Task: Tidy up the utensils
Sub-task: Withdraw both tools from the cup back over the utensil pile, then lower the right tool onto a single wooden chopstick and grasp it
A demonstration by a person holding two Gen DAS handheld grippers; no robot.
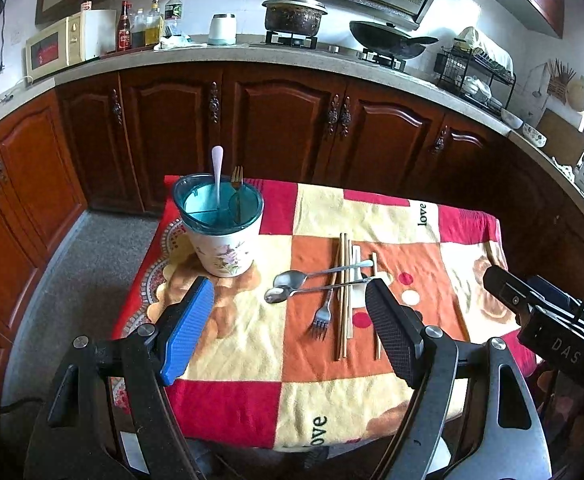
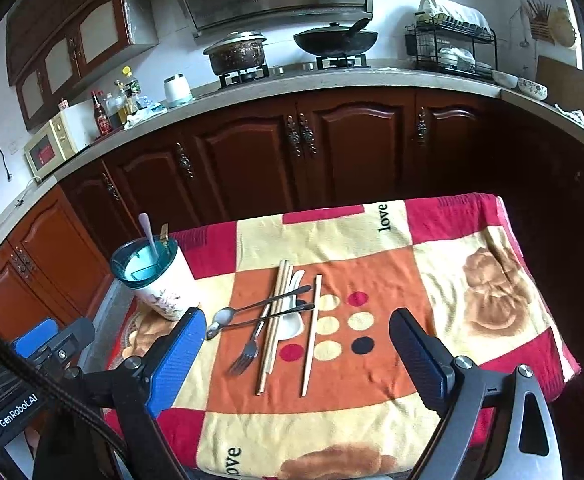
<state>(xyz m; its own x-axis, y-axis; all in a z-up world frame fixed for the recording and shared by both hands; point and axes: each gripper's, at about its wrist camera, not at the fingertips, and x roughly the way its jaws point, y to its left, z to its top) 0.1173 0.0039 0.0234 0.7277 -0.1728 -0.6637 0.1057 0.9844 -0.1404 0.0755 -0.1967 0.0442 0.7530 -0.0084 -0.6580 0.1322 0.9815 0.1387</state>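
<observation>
The white spoon (image 2: 292, 316) lies mostly hidden under the chopsticks (image 2: 275, 320) and the two metal spoons (image 2: 259, 312), so only parts of it show. Inside the utensil holder (image 1: 221, 226), the lower ends of the pale spoon (image 1: 217, 176) and the fork (image 1: 236, 184) are veiled by its tinted lid. The worktop's near edge under the blanket (image 2: 372, 420) is cut off by the picture's lower edge.

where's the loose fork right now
The fork lies on the cloth's orange square, tines toward the camera, its handle under the two spoons, just left of the chopsticks; neither gripper touches it.
</observation>
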